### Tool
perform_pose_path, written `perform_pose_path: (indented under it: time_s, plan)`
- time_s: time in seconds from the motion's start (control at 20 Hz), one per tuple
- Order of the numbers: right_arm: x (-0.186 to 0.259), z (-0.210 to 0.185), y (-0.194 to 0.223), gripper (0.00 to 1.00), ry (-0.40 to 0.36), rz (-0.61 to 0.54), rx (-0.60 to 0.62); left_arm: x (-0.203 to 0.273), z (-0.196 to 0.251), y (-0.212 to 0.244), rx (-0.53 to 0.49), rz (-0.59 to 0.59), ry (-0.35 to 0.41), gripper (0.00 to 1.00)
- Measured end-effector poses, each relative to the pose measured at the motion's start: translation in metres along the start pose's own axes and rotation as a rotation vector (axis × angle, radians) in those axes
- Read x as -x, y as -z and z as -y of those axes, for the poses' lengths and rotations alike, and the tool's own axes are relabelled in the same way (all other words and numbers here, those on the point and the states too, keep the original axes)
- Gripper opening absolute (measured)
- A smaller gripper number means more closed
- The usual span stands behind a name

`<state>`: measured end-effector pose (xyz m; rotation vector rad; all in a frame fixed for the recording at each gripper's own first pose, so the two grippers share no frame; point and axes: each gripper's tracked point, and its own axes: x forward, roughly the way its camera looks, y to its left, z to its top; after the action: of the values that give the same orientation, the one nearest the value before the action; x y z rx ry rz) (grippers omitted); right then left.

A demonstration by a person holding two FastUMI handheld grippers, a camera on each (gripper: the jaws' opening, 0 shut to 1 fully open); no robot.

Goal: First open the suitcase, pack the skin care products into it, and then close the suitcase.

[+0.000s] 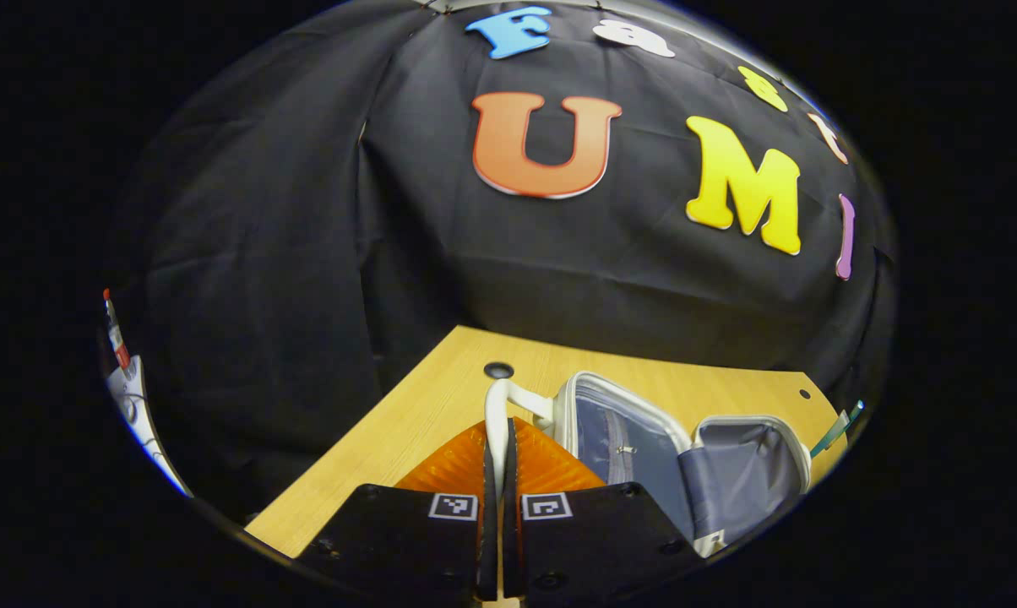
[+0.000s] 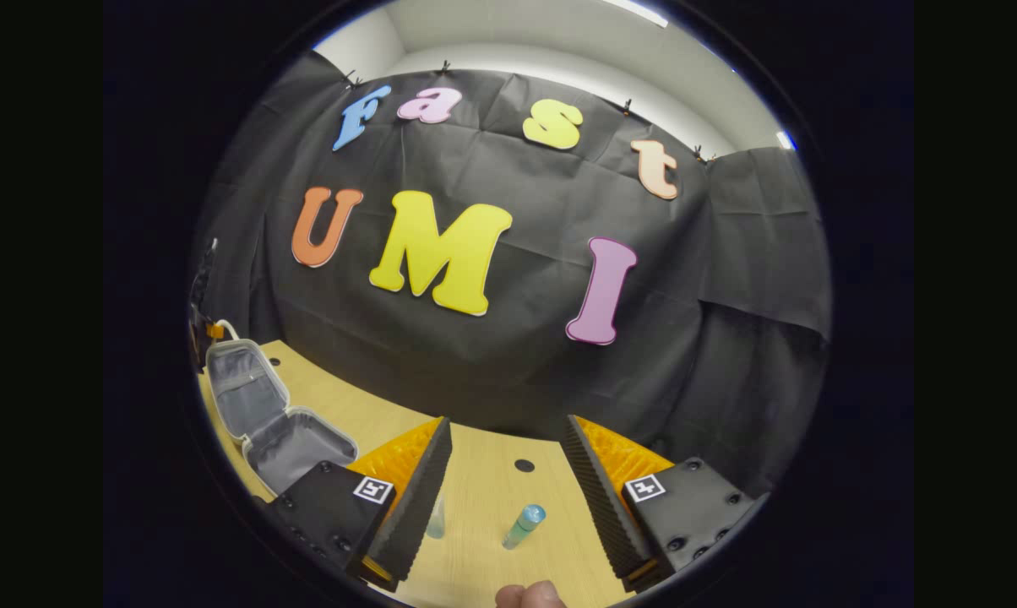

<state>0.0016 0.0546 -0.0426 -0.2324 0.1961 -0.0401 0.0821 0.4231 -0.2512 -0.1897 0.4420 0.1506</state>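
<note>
Black cloth wall behind a pale wooden bench (image 1: pixel 441 397). Left gripper view: left tongs (image 1: pixel 500 456) pinched tight on the white handle (image 1: pixel 498 414) of one open suitcase (image 1: pixel 644 447), grey lining showing, lid propped up, standing at the bench's far side.

Right gripper view: right tongs (image 2: pixel 504 473) spread wide, holding nothing, hovering over the bench. Between the fingers, two skin care items: one blue-capped bottle (image 2: pixel 523 525) lying tilted, one pale clear tube (image 2: pixel 436 517) just beside the left finger. Same suitcase (image 2: pixel 263 414) open at far left. One fingertip (image 2: pixel 530 595) at the bottom edge.
</note>
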Motion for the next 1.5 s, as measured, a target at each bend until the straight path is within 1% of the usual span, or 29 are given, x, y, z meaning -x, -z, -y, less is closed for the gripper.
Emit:
perform_pose_path:
  time_s: [0.15,0.2,0.25,0.3,0.35,0.4,0.5,0.55,0.6,0.7,0.75,0.8,0.9,0.95,1.1,1.25,1.4,1.5]
  plan:
    - [-0.001,-0.008,-0.005,0.81,0.002,0.001,0.038,-0.029,-0.025,0.056,0.057,-0.117,-0.005,0.06]
    - [-0.001,-0.011,-0.005,0.81,-0.001,0.000,0.043,-0.037,-0.023,0.070,0.072,-0.152,0.001,0.07]
    - [-0.002,-0.013,-0.007,0.81,-0.001,0.000,0.045,-0.042,-0.021,0.080,0.085,-0.180,0.007,0.07]
    - [-0.003,-0.015,-0.005,0.81,-0.002,-0.003,0.045,-0.045,-0.021,0.087,0.086,-0.196,-0.002,0.08]
    - [-0.003,-0.017,-0.004,0.81,-0.004,-0.009,0.043,-0.047,-0.027,0.091,0.078,-0.206,-0.028,0.10]
    - [-0.004,-0.019,-0.001,0.81,-0.008,-0.014,0.040,-0.048,-0.036,0.093,0.068,-0.220,-0.067,0.21]
    - [-0.006,-0.021,0.001,0.81,-0.014,-0.018,0.029,-0.043,-0.036,0.085,0.054,-0.202,-0.055,0.41]
    - [-0.006,-0.022,0.001,0.81,-0.017,-0.018,0.024,-0.040,-0.033,0.080,0.051,-0.195,-0.044,0.46]
    - [-0.006,-0.022,0.002,0.81,-0.020,-0.018,0.020,-0.035,-0.029,0.074,0.046,-0.180,-0.036,0.48]
    - [-0.006,-0.021,0.001,0.82,-0.026,-0.010,0.001,-0.023,-0.015,0.061,0.030,-0.163,-0.016,0.71]
    - [-0.006,-0.019,-0.001,0.82,-0.027,-0.003,-0.007,-0.015,-0.005,0.052,0.010,-0.149,-0.008,0.90]
    - [-0.006,-0.015,-0.001,0.81,-0.026,0.006,-0.016,-0.004,0.008,0.041,-0.010,-0.127,0.005,0.96]
    - [-0.003,-0.004,0.003,0.81,-0.023,0.023,-0.033,0.020,0.040,0.014,-0.019,-0.064,0.011,0.97]
    - [-0.001,0.003,0.006,0.81,-0.022,0.029,-0.040,0.033,0.053,0.003,-0.022,-0.036,-0.005,0.98]
    - [0.002,0.019,0.027,0.81,-0.041,0.001,-0.065,0.068,0.113,-0.018,-0.030,0.050,0.010,0.98]
    - [0.003,0.043,0.043,0.81,-0.051,-0.009,-0.093,0.098,0.174,-0.026,-0.049,0.098,0.015,0.98]
    - [0.001,0.071,0.062,0.81,-0.054,-0.018,-0.107,0.123,0.247,-0.024,-0.077,0.137,0.039,0.98]
    - [-0.001,0.092,0.076,0.81,-0.050,-0.028,-0.117,0.135,0.307,-0.008,-0.089,0.126,0.104,0.98]
